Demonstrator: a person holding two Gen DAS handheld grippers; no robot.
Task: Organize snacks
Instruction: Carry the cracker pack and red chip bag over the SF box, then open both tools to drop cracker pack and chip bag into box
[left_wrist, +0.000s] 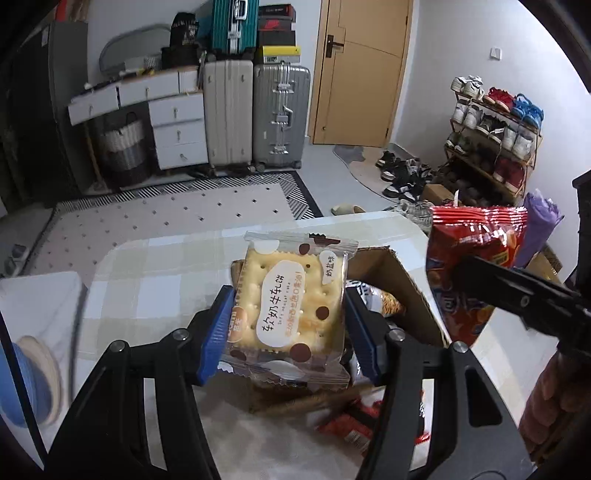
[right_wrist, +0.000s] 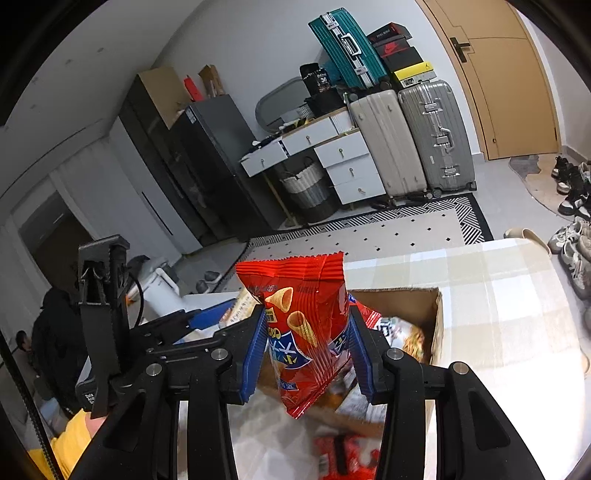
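**Both grippers loaded, held above the carton**

Left gripper: blue pads pinch a cracker packet by its two side edges. The packet stands face-up between the fingers, its far end reaching well past the fingertips. Clear wrapper with brown dots; a white label down the middle carries brown Chinese characters with a line of orange ones beside it; a small white tab at the far right corner reads 奶盐味.

Right gripper: pads squeezed onto a red chip bag, gripped across its lower half; the crimped top rises beyond the fingertips and the bottom corner hangs nearer than the pads. Printed cone-shaped snacks and a blue band with white characters, not legible.

Below and just beyond both: an open cardboard box holding more packets, resting on a checked tablecloth. Red wrappers lie blurred in front of the box.

Far: patterned rug, two upright suitcases, a teal suitcase stacked above, shoeboxes including one with a red swoosh, shoe rack at right.
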